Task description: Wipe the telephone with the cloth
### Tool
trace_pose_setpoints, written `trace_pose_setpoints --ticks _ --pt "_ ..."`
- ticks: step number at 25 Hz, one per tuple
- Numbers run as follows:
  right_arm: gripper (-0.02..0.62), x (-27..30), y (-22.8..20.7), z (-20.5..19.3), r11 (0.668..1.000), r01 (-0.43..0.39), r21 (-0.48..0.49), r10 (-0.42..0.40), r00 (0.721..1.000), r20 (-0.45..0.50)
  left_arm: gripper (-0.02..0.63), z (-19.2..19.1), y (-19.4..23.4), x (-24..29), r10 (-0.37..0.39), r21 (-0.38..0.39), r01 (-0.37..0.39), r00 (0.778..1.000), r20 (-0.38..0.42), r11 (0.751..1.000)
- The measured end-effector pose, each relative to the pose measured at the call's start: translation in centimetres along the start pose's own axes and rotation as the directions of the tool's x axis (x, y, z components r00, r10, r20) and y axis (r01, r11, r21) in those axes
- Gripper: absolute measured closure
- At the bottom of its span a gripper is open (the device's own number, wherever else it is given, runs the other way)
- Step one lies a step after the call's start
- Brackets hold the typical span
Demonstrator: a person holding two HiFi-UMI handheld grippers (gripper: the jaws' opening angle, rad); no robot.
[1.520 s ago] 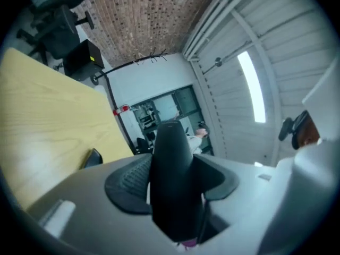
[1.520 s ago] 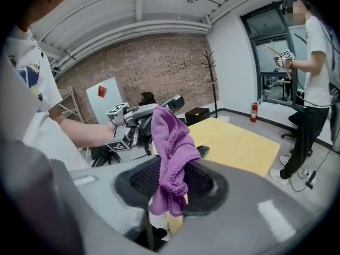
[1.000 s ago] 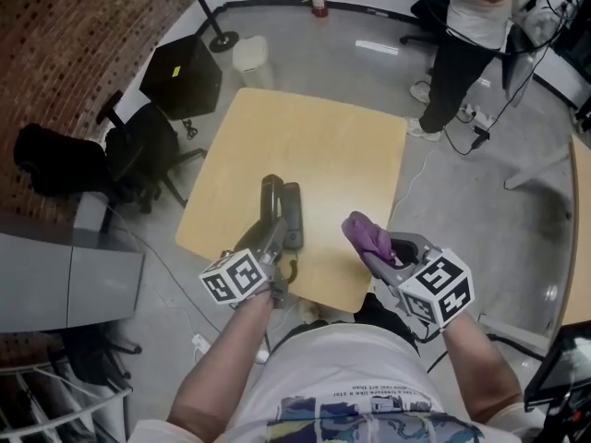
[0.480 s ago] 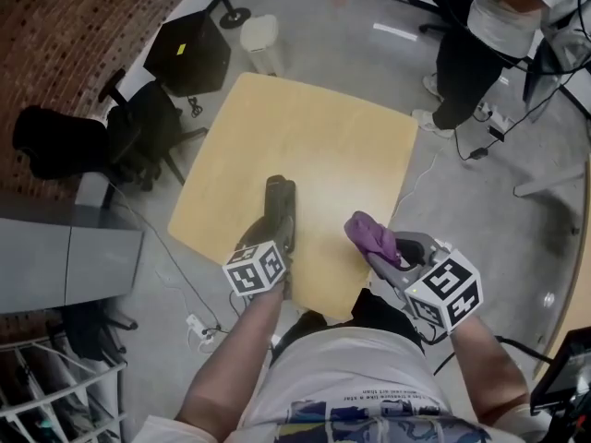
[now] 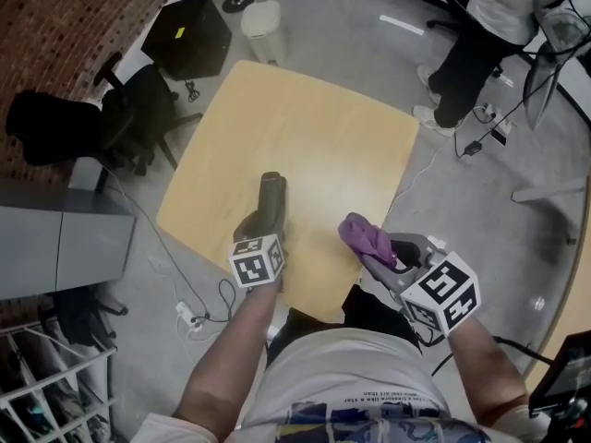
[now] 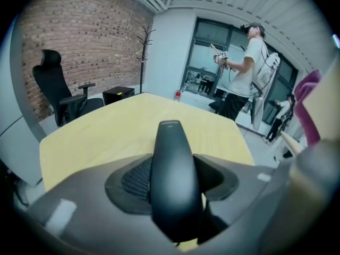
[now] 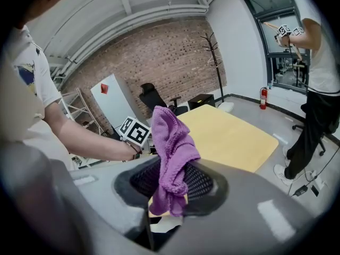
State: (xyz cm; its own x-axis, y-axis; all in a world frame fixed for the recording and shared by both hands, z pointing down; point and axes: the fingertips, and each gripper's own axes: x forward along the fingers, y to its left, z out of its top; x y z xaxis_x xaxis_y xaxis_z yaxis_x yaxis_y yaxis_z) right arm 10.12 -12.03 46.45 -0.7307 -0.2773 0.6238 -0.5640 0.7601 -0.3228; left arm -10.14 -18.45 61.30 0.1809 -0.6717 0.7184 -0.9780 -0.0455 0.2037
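Telephone [image 5: 271, 195], black and slim, sits over the near part of the pale wooden worktop [image 5: 305, 127] in the head view. Its near end is at the left hand-held gripper [image 5: 263, 225], and its long axis runs away from the person toward the worktop's middle. Whether it rests on the wood cannot be told from here. The cubes on both tools carry black-and-white square markers, with no words. To the right and well apart from the telephone, the right hand-held gripper [image 5: 373, 251] carries a purple cloth [image 5: 366, 235] at the worktop's near edge. In the left gripper view the telephone [image 6: 171, 179] lies straight along the left hand-held gripper [image 6: 172, 182], clamped between the two dark pads. Its rounded tip points out over the worktop [image 6: 101, 132], and a line of small pale print near that tip is too fine to read. In the right gripper view the right hand-held gripper [image 7: 172, 184] is clenched on the cloth [image 7: 170, 147], which stands bunched above the pads and hangs below them, with the worktop [image 7: 234, 137] beyond.
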Motion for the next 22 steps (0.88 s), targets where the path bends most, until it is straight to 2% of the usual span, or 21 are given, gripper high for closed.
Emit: trace_pose_setpoints --ticks 10,15,19,22 --pt "0.483 -0.2 -0.6 0.3 1.000 -0.023 -0.003 0.023 1.000 -0.008 0.353 -1.0 -0.1 0.9 0.053 0.117 -0.047 0.998 -0.044 0.992" --pt "0.483 -0.4 -0.5 -1.0 1.000 -0.031 -0.003 0.031 1.000 -0.002 0.351 -2.5 -0.8 0.6 0.087 0.179 -0.077 0.995 -0.047 0.981" --pt "0.483 0.1 -0.9 0.4 0.999 -0.037 -0.007 0.037 0.999 -0.010 0.349 -1.7 -0.5 1.0 0.103 0.190 -0.089 0.992 -0.067 0.978" --pt "0.483 0.1 -0.7 0.9 0.999 -0.043 -0.012 0.043 0.999 -0.013 0.319 -1.8 -0.4 1.0 0.100 0.183 -0.084 0.991 -0.085 0.980"
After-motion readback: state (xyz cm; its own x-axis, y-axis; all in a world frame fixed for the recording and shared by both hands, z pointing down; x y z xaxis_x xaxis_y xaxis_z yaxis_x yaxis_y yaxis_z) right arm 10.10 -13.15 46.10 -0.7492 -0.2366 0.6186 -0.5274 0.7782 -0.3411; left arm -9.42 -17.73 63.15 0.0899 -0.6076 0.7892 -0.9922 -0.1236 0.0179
